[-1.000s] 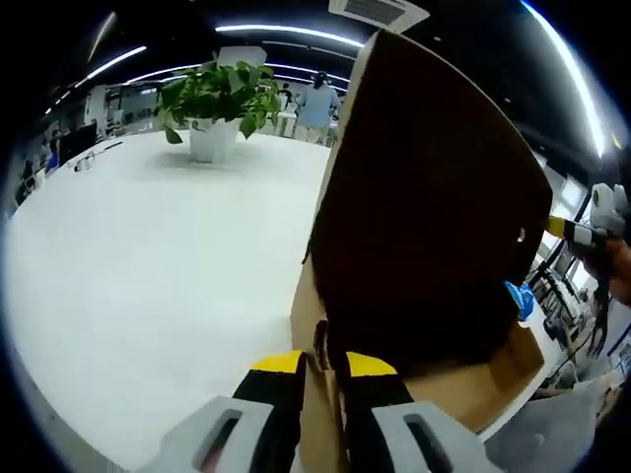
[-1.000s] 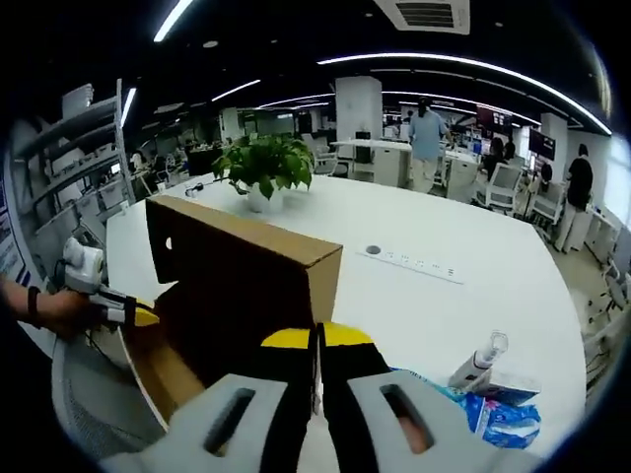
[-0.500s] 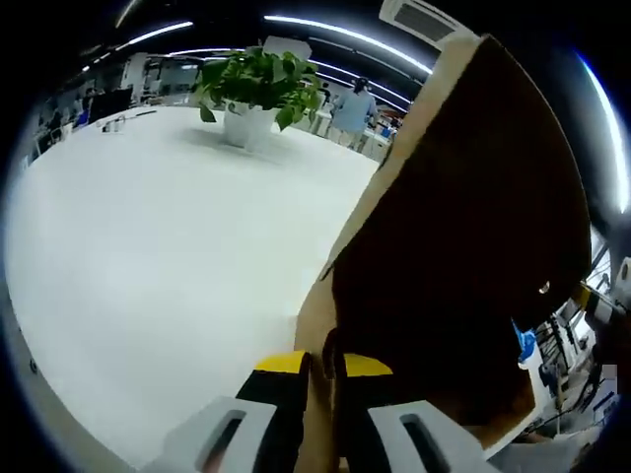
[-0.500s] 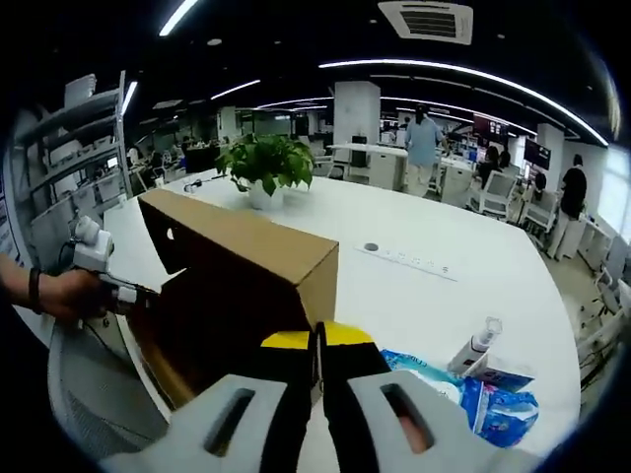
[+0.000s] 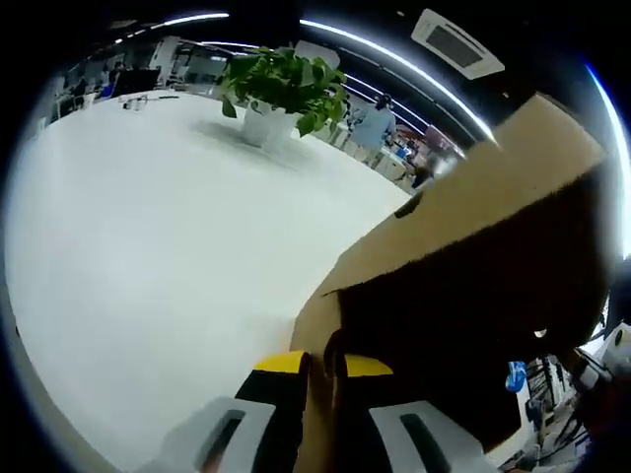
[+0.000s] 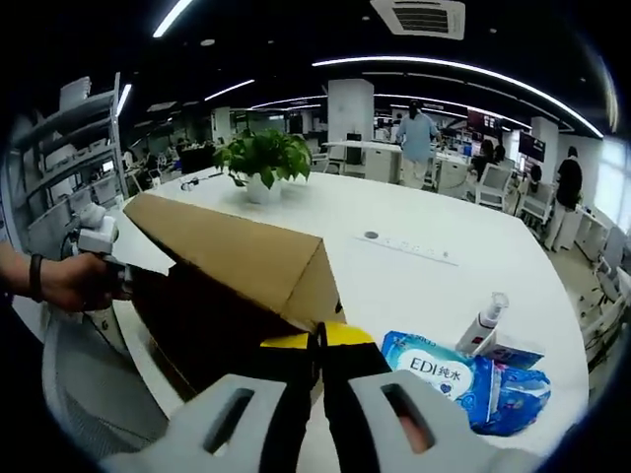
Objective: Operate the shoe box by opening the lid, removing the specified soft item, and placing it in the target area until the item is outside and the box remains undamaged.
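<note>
Risk sits in the brown cardboard shoe-box lid (image 6: 232,261) — both the left gripper (image 5: 317,363) and right gripper (image 6: 317,340) pinch its edges on the white table (image 5: 148,236); uneven lifting could tear it. Soft item unseen.

1. An open-plan office: a long white table (image 6: 434,286) with a potted plant (image 6: 262,163).
2. Desks with chairs (image 6: 503,187), standing people (image 6: 415,133), ceiling strip lights (image 6: 463,71), shelving (image 6: 84,158).

Potted plant (image 6: 258,163), spray bottle (image 6: 482,325), wipes pack (image 6: 442,374) on white table (image 6: 414,281).
</note>
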A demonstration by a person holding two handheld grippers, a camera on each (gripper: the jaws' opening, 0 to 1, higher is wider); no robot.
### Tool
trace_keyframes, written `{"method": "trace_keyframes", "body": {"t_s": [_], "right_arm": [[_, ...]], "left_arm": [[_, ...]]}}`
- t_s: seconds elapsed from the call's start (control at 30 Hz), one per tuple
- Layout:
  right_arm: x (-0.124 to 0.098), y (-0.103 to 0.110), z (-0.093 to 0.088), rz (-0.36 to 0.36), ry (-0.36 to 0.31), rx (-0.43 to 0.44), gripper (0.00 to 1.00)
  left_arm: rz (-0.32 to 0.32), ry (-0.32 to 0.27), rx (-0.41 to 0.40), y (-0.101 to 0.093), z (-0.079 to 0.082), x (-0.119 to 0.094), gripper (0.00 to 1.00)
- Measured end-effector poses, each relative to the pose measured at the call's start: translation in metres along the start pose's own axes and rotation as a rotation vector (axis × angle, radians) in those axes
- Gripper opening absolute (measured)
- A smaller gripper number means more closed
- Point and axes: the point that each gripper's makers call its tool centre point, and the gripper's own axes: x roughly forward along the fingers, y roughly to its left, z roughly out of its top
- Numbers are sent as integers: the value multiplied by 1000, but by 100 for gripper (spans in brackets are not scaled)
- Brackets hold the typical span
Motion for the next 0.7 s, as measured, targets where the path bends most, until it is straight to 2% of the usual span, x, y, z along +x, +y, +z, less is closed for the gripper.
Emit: {"method": "trace_keyframes", "body": {"t_s": [0.13,0.17,0.27,0.33,0.43,0.47,0.5,0.7], "right_arm": [[-4,1,-3,-29,-20,-16,0],[-4,2,-4,-40,-24,-21,0],[-5,2,-7,-55,-31,-4,0],[-5,2,-10,-54,-31,4,0],[-6,4,-20,-46,-18,11,0],[-7,4,-23,-45,-15,15,1],[-7,5,-26,-43,-9,18,1],[-10,10,-47,-27,32,73,0]], "left_arm": [[-15,15,-21,1,1,-5,11],[-20,8,17,-2,4,-9,11],[-5,31,199,-6,3,-20,14],[-20,22,242,-12,4,-25,16],[-73,24,366,-29,2,-37,16],[-69,15,403,-32,3,-40,16],[-98,17,423,-40,1,-44,16],[-110,-17,414,-54,1,-57,17]]}}
